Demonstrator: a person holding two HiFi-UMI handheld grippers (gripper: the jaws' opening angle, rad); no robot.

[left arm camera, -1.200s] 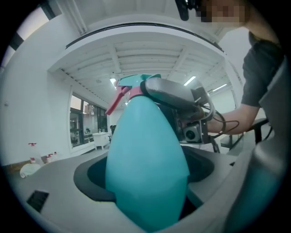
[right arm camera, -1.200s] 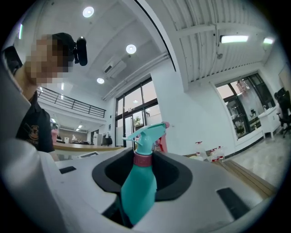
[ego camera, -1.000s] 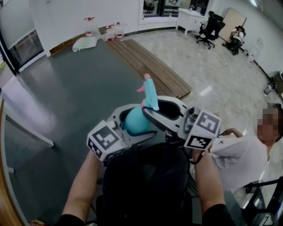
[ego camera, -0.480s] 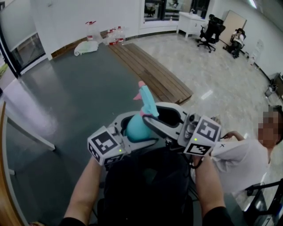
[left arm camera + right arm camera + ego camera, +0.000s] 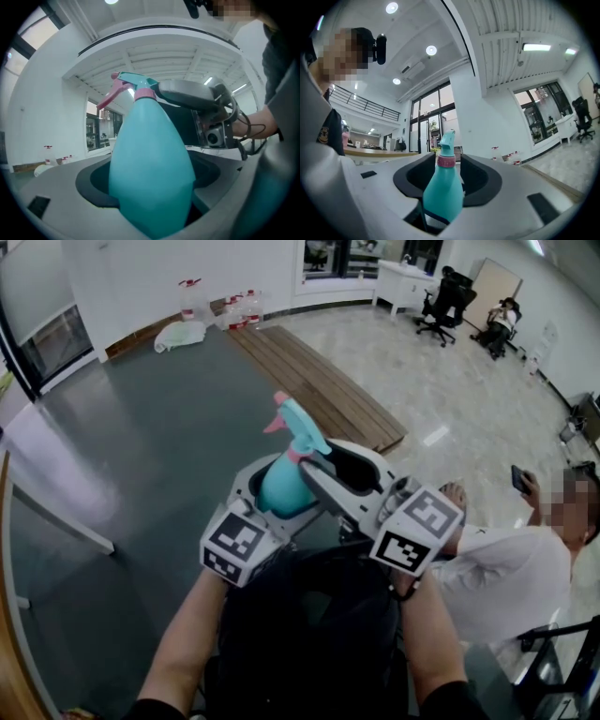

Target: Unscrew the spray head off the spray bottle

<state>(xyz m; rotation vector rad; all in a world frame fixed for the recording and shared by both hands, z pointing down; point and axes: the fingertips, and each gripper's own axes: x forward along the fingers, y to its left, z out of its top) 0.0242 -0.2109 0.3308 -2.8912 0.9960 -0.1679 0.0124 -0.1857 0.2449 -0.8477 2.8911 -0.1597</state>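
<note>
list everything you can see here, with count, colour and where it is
bottle: 1, teal with pink collar, between both grippers
planks: 1 platform, brown, floor ahead
jugs: several, clear with red caps, far wall
bundle: 1, white, by the jugs
desk: 1, white, far right
chair: 1, black, by the desk
person: 1, white shirt, right
left gripper: shut on bottle
right gripper: fingers just been opening, round the neck, not pressing
</note>
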